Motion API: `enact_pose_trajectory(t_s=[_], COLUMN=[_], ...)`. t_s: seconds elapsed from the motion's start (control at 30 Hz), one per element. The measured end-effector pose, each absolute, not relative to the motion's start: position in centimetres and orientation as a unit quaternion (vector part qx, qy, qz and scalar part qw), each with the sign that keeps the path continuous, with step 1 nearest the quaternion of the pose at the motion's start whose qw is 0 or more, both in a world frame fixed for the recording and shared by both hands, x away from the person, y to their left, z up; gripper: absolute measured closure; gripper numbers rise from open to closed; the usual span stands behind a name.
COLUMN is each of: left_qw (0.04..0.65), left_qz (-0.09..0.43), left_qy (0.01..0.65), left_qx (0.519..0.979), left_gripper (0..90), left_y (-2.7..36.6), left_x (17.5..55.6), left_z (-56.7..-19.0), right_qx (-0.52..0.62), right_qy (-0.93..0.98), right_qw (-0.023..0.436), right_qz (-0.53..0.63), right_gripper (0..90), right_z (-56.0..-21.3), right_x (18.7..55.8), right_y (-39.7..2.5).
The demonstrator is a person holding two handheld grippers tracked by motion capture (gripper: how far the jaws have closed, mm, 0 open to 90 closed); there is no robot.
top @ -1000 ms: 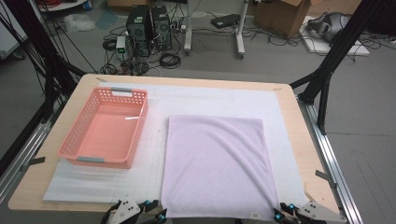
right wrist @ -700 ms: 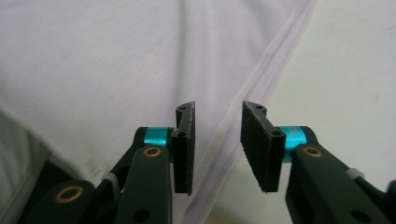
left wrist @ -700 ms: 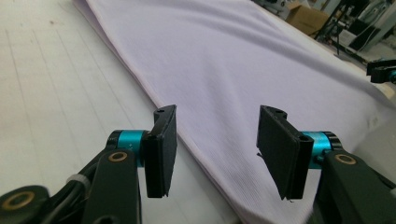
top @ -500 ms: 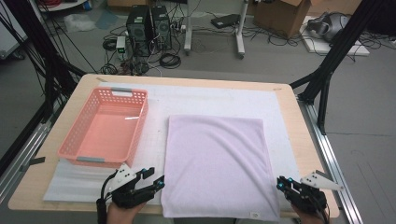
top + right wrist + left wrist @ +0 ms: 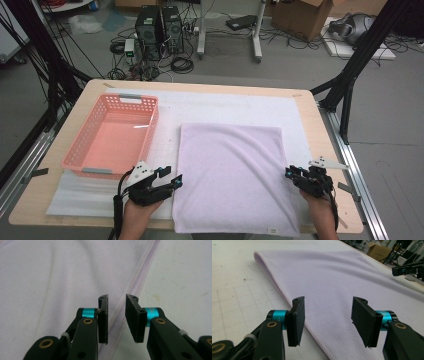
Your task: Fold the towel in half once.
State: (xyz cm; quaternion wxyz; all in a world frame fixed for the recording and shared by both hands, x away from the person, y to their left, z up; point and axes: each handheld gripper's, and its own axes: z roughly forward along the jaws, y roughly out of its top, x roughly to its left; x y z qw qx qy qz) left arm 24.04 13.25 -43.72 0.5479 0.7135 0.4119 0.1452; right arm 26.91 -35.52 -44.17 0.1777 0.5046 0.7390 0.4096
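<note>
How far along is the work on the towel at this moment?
Done: the lilac towel lies spread flat. In hand: the left gripper and right gripper sit open at its side hems, gripping nothing. Left: probably grasping and folding; the pink basket is empty.

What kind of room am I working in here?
Most likely a lab or workshop rigged for recording. The table stands on a bare grey floor, computer towers with loose cables sit beyond it, and a cardboard box is nearby. On the table lie a towel and a basket.
</note>
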Motion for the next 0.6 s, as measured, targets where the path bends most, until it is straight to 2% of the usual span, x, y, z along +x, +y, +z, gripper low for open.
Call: enact_pose_trajectory(t_s=[0.13, 0.2, 0.27, 0.33, 0.43, 0.53, 0.6], left_qw=[0.544, 0.543, 0.544, 0.544, 0.543, 0.538, 0.536], left_qz=[0.140, 0.139, 0.138, 0.138, 0.139, 0.138, 0.136], left_qy=[0.414, 0.417, 0.419, 0.420, 0.425, 0.430, 0.433], left_qx=[0.716, 0.716, 0.714, 0.713, 0.711, 0.712, 0.712], left_gripper=[44.4, 44.3, 44.3, 44.3, 43.2, 42.6, 42.5], left_y=[13.1, 13.1, 13.2, 13.3, 13.5, 13.6, 13.6], left_x=[24.9, 25.3, 25.7, 25.9, 26.0, 26.0, 25.9], left_z=[-43.9, -43.9, -43.9, -43.9, -44.0, -44.1, -44.2], right_qx=[0.496, 0.499, 0.495, 0.500, 0.519, 0.517, 0.520], right_qy=[0.756, 0.753, 0.758, 0.754, 0.739, 0.740, 0.736], right_qw=[0.161, 0.151, 0.163, 0.194, 0.193, 0.199, 0.194], right_qz=[0.395, 0.402, 0.392, 0.379, 0.384, 0.381, 0.387], right_gripper=[77.7, 84.7, 86.8, 87.0, 86.8, 82.7, 69.2], right_z=[-45.0, -45.1, -44.9, -44.5, -44.6, -44.7, -44.5], right_x=[28.3, 28.6, 28.5, 28.3, 28.1, 27.9, 27.7], right_y=[-35.2, -35.3, -35.2, -35.4, -36.3, -36.2, -36.1])
